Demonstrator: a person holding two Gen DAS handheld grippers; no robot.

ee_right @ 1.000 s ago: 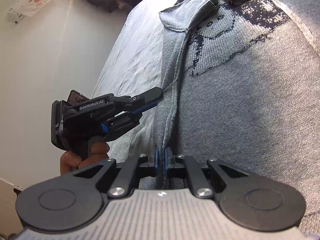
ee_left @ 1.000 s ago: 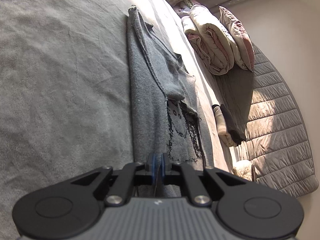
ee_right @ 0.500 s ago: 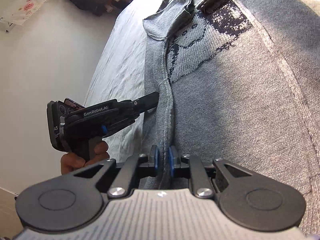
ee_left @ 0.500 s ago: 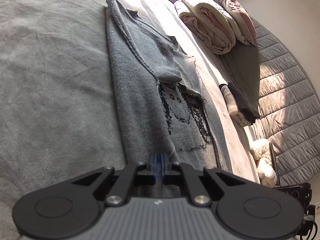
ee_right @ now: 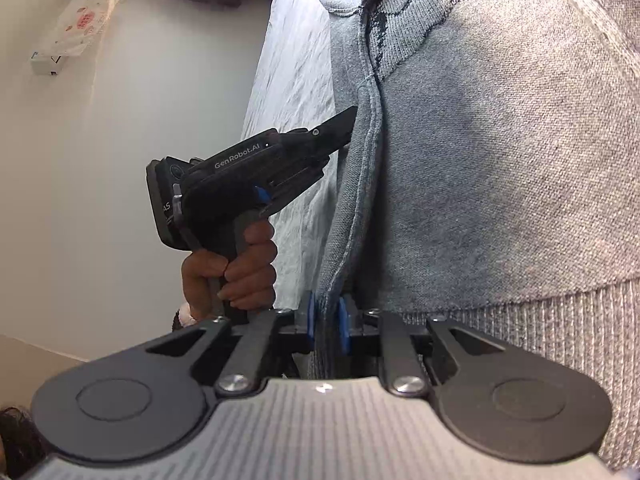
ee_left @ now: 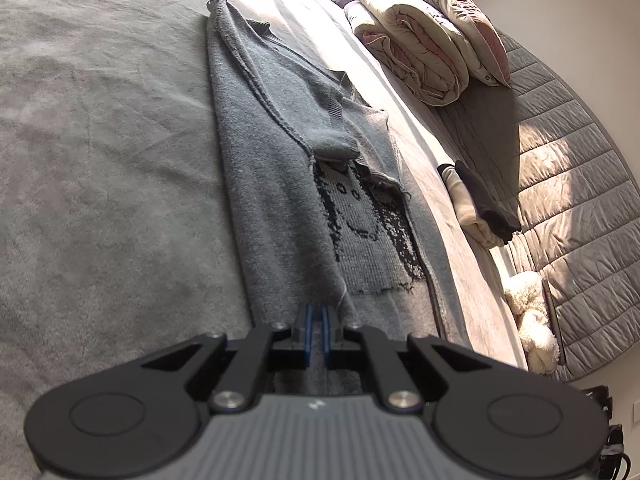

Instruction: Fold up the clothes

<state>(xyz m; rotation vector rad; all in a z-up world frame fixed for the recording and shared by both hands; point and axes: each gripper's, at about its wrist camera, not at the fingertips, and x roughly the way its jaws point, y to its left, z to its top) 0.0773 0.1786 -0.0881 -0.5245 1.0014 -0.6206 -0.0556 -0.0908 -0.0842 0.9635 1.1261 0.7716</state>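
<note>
1. A grey knit sweater (ee_left: 280, 184) lay folded lengthwise on a grey bedspread (ee_left: 100, 160), running from the upper middle of the left wrist view down to its lower centre, with a dark knitted pattern showing right of centre.
2. The left gripper (ee_left: 316, 330) sat at the lower centre of that view, its blue pads drawn close together at the sweater's near end; a thin fold of the knit appeared to be pinched between them, so the claw was clenched on the sweater.
3. The right gripper (ee_right: 326, 326) sat at the lower centre of the right wrist view. Its jaws had just been opening, and a hanging edge of the sweater (ee_right: 480, 140) passed between the blue pads, which stood slightly apart from it: the claw was released.
4. In the right wrist view the sweater filled the right half of the frame, ribbed hem at the lower right.
5. The left gripper (ee_right: 340, 128) also showed left of centre there, its tip touching the sweater's folded edge, gripped by a hand (ee_right: 236, 268).
6. A rolled duvet (ee_left: 412, 48) and a pillow (ee_left: 464, 20) lay at the upper right of the left wrist view, beside a quilted headboard (ee_left: 580, 200).
7. Folded clothes (ee_left: 476, 204) and a white plush toy (ee_left: 532, 316) lay along the right side.
</note>
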